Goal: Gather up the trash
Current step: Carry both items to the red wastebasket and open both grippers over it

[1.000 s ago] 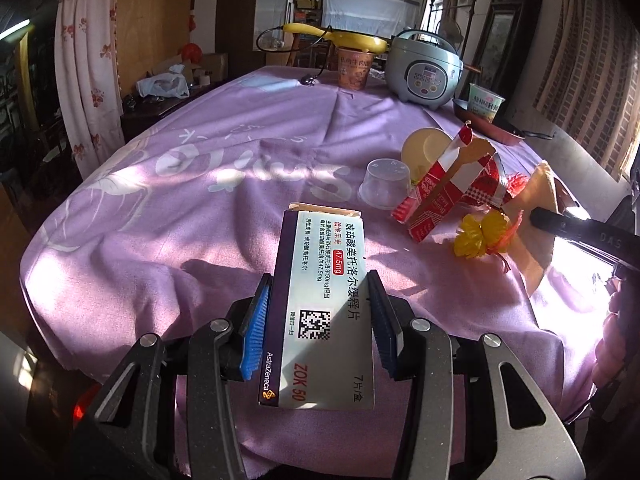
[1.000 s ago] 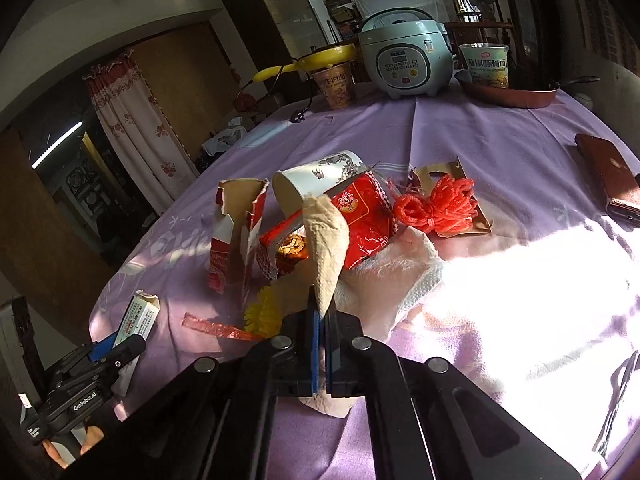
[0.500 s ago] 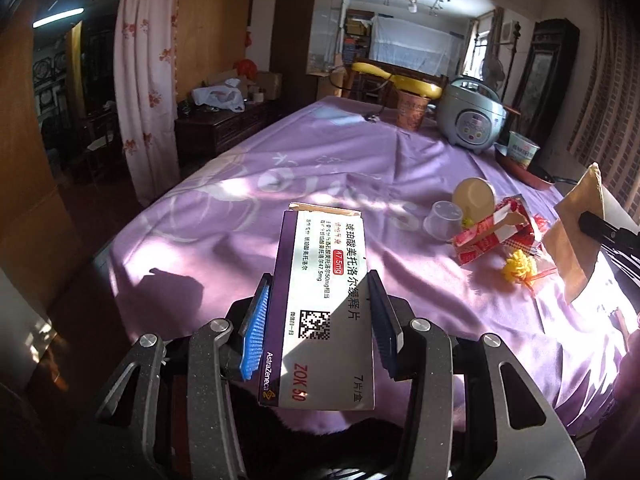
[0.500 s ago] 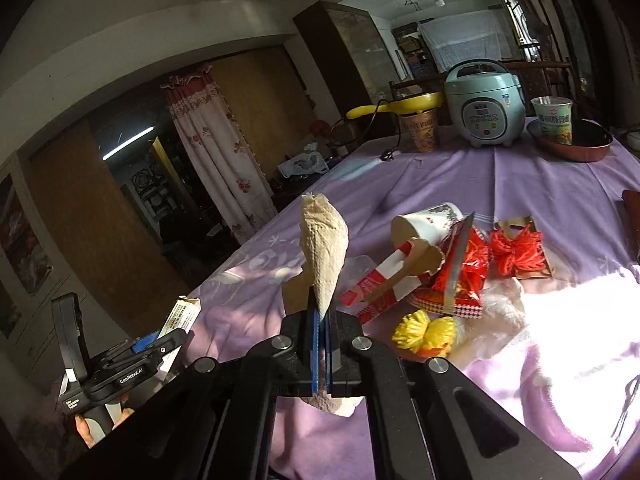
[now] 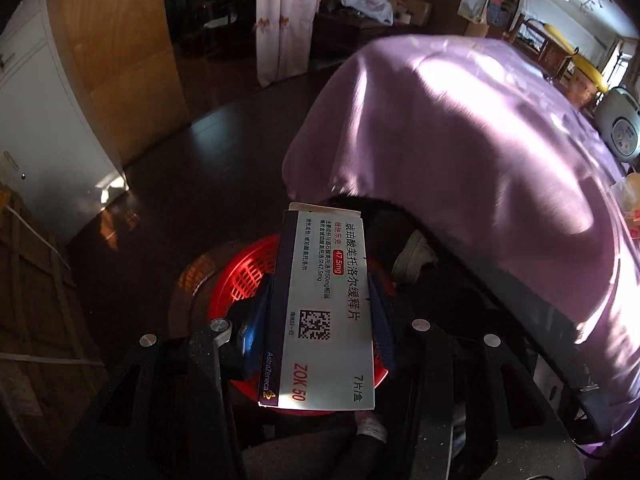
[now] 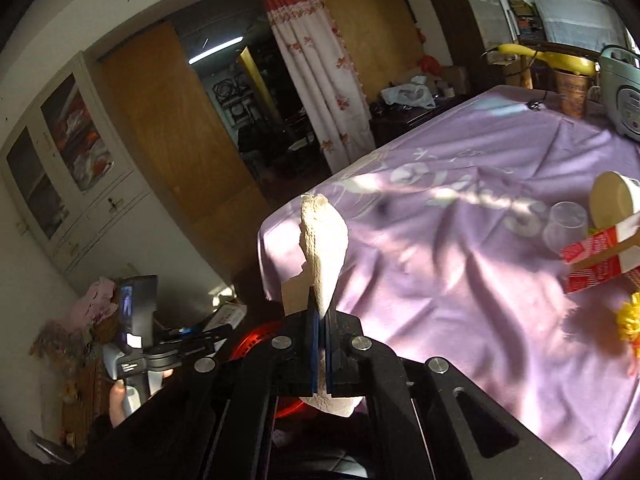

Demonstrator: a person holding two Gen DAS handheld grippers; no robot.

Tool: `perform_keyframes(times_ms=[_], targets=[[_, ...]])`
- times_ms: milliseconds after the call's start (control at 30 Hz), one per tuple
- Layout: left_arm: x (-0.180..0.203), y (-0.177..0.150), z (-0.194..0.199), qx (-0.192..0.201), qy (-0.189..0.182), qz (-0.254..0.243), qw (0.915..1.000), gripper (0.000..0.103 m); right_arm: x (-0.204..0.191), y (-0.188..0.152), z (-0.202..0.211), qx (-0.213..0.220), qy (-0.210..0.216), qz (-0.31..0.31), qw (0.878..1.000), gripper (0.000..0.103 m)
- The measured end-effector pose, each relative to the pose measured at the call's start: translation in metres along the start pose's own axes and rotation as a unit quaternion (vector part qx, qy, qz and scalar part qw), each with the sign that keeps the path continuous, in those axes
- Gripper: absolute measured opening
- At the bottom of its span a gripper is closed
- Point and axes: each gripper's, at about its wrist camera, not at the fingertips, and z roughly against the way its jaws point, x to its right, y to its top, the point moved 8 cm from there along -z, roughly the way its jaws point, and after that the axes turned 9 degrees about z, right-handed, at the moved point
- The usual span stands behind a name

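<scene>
My left gripper [image 5: 320,320] is shut on a white and purple medicine box [image 5: 324,304] and holds it above a red mesh basket [image 5: 240,276] that stands on the dark floor beside the table. My right gripper [image 6: 319,344] is shut on a crumpled paper napkin [image 6: 322,252], held over the table's near corner. The left gripper [image 6: 172,354] and part of the red basket [image 6: 252,340] also show low in the right wrist view. More trash lies on the table at the right: a red and white carton [image 6: 600,256], a paper cup [image 6: 614,200], a clear plastic cup [image 6: 566,224] and a yellow flower [image 6: 630,320].
The table wears a purple cloth [image 5: 480,140] that hangs over its edge right next to the basket. A rice cooker [image 6: 624,96] and a noodle cup [image 6: 572,92] stand at the far end. A white cabinet [image 5: 44,128] and a curtain [image 5: 284,16] stand beyond the floor.
Both grippers have swung left, away from the table top. The left one now points down at the red basket on the floor, still holding the box. The right still holds the napkin.
</scene>
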Motion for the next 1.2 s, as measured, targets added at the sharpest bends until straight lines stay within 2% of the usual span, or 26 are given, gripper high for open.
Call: perform_keyframes(times_ms=[100,200,300,367,467,700,867,900,967,1000,1200], targets=[[-0.006,-0.014,-0.031,-0.044,-0.003,0.011,0.9990,0.048,-0.022,-0.006,-0.022,-0.026,0.014,0.010,1.000,0.003],[-0.013,-0.021,-0.045,-0.070,-0.011,0.023,0.9972,0.049,-0.037,-0.014,-0.041,-0.049,0.022,0.019,0.998,0.003],[-0.020,-0.019,-0.043,-0.063,-0.007,0.033,0.9974,0.058,-0.049,-0.021,-0.059,-0.073,0.031,0.030,0.996,0.003],[-0.024,-0.016,-0.040,-0.052,-0.010,0.043,0.9976,0.070,-0.060,-0.026,-0.072,-0.089,0.039,0.040,0.994,0.003],[-0.040,-0.008,-0.033,-0.035,-0.008,0.061,0.9975,0.078,-0.077,-0.035,-0.097,-0.115,0.057,0.053,0.990,0.003],[-0.064,0.011,-0.036,-0.014,0.030,0.088,0.9956,0.083,-0.107,-0.063,-0.159,-0.189,0.093,0.070,0.975,0.006],[-0.077,0.014,-0.039,-0.022,0.032,0.103,0.9939,0.084,-0.121,-0.078,-0.194,-0.229,0.103,0.088,0.964,0.007],[-0.081,0.015,-0.040,-0.022,0.032,0.105,0.9937,0.084,-0.123,-0.081,-0.197,-0.235,0.105,0.088,0.962,0.012],[-0.084,0.016,-0.039,-0.024,0.033,0.107,0.9934,0.084,-0.124,-0.083,-0.199,-0.241,0.107,0.086,0.961,0.032],[-0.084,0.015,-0.039,-0.024,0.034,0.107,0.9934,0.084,-0.124,-0.082,-0.200,-0.238,0.104,0.089,0.962,0.048],[-0.080,0.017,-0.037,-0.020,0.041,0.099,0.9940,0.084,-0.125,-0.073,-0.190,-0.205,0.082,0.111,0.969,0.050]])
